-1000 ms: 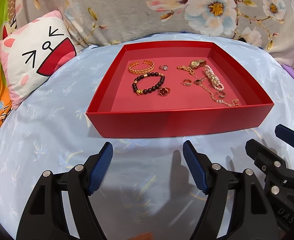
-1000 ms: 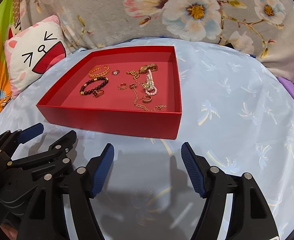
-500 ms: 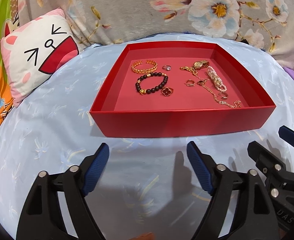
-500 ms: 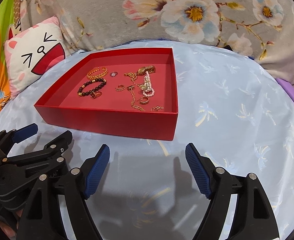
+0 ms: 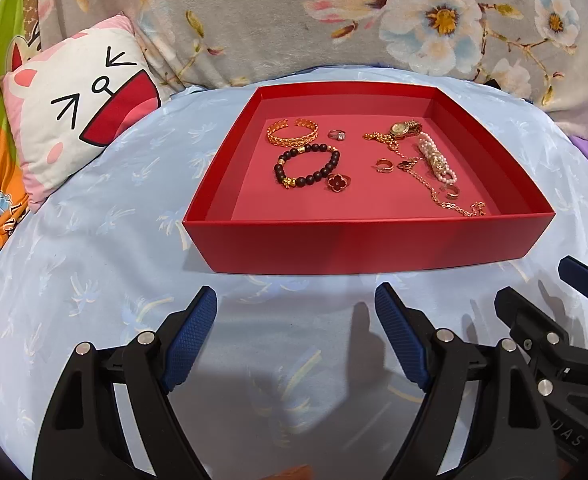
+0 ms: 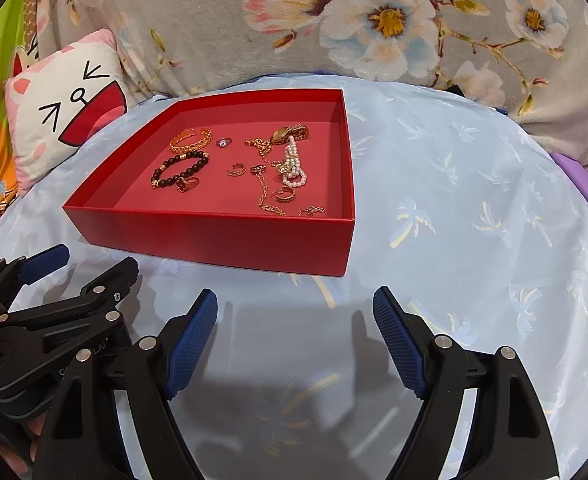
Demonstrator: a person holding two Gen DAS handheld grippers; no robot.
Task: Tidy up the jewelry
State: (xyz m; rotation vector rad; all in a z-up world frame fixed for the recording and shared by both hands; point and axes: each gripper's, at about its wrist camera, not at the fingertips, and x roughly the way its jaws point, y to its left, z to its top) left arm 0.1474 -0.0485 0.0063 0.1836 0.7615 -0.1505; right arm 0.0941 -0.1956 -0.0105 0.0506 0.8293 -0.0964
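Hovering spread and empty short of the red tray (image 5: 373, 246), both tongs (image 5: 295, 312) (image 6: 294, 312) should approach the tangled chain (image 5: 433, 190) at two o'clock carefully, lifting one piece alone.

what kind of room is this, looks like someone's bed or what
Most likely a bedroom, worked on a bed: a light blue sheet under the red tray, a cartoon-face pillow to the left, and a floral blanket bunched behind.
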